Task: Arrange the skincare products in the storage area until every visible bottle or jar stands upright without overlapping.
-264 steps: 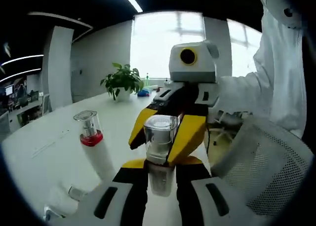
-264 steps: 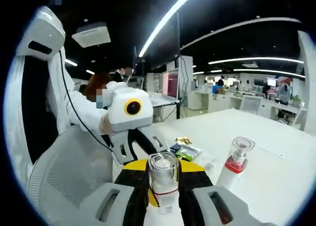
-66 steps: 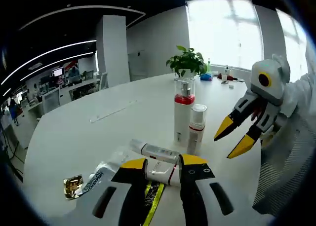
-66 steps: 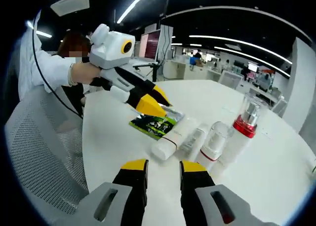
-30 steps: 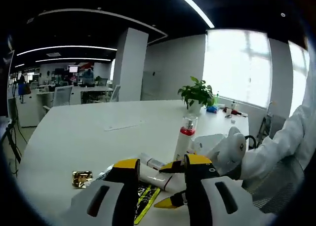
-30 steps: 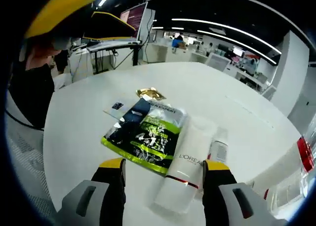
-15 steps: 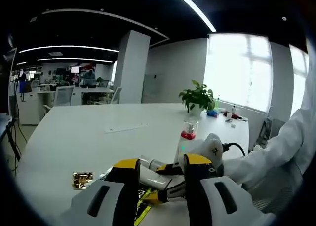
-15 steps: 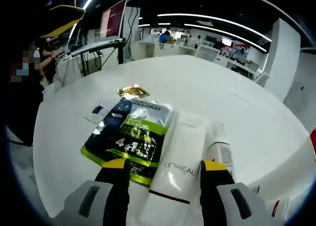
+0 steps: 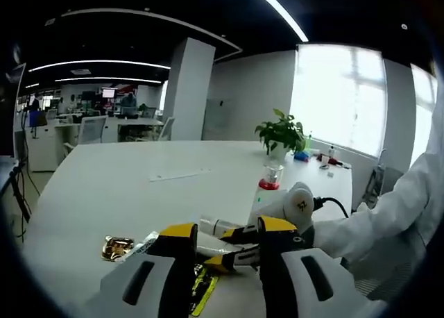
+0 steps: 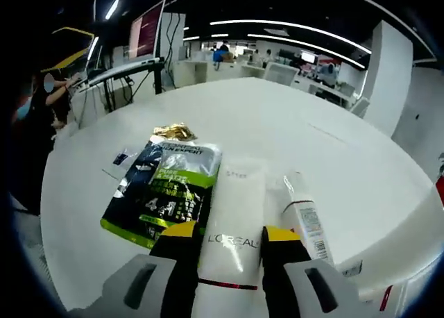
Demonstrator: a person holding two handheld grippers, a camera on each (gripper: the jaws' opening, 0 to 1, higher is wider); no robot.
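The right gripper (image 10: 225, 241) had its yellow-tipped jaws closed against a white tube (image 10: 232, 224) lying flat on the white table (image 10: 298, 151); a smaller tube (image 10: 302, 217) lay just beside it, a green sachet (image 10: 166, 189) on the other side. The left gripper (image 9: 222, 238) hung above with jaws apart; a red-collared bottle (image 9: 267, 189) stood upright beyond.

Both grippers share one build: the left gripper (image 9: 224, 236) and right gripper (image 10: 229, 239) have pale grey bodies with dark oval slots, black jaws and yellow tips. The person's sleeve (image 9: 388, 214) is white, and a black cable (image 9: 331, 205) runs beside it.
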